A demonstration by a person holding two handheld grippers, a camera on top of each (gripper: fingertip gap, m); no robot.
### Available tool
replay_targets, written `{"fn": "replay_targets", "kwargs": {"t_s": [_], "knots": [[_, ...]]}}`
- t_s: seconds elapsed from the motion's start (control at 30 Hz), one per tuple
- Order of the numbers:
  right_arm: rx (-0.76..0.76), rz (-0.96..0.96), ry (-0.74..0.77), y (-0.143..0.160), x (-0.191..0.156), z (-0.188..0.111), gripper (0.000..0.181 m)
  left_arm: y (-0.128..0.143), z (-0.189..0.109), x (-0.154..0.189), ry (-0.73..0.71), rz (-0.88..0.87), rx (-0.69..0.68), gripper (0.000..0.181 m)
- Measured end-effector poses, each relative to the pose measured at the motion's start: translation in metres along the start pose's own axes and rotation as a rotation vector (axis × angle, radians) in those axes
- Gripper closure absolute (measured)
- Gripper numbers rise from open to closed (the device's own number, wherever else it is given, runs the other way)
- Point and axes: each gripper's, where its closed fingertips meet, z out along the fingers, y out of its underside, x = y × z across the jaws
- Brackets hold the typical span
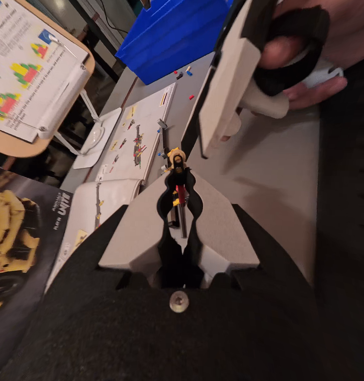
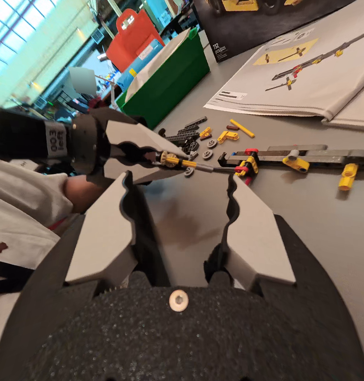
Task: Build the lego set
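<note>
We see a grey table (image 2: pixel 301 216) bearing an open booklet (image 2: pixel 301 82), loose pieces (image 2: pixel 197 136), a green bin (image 2: pixel 173 82) and a blue bin (image 1: pixel 173 41); the left gripper (image 2: pixel 183 162) clamps the axle assembly (image 2: pixel 177 161) above it, the right gripper (image 2: pixel 180 181) stands apart, windows behind

Large open workshop or lab hall: high grid-paned windows (image 2: pixel 14 22), grey worktable (image 2: pixel 301 216), blue parts bin (image 1: pixel 173 41), green bin (image 2: pixel 166 82), cluttered benches behind.
</note>
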Motion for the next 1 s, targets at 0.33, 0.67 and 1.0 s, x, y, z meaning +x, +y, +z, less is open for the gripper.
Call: {"fn": "replay_targets", "kwargs": {"t_s": [0.33, 0.67, 1.0], "knots": [[-0.019, -0.158, 0.094, 0.001, 0.002, 0.004, 0.113, 0.002, 0.004, 0.003, -0.083, 0.149, -0.056, 0.176], [-0.026, -0.197, 0.186, 0.001, 0.011, 0.001, 0.127, 0.0, 0.007, 0.008, -0.115, 0.222, -0.077, 0.175], [-0.051, -0.204, 0.213, 0.005, 0.013, 0.001, 0.128, 0.002, 0.009, 0.008, -0.159, 0.298, -0.11, 0.175]]}}
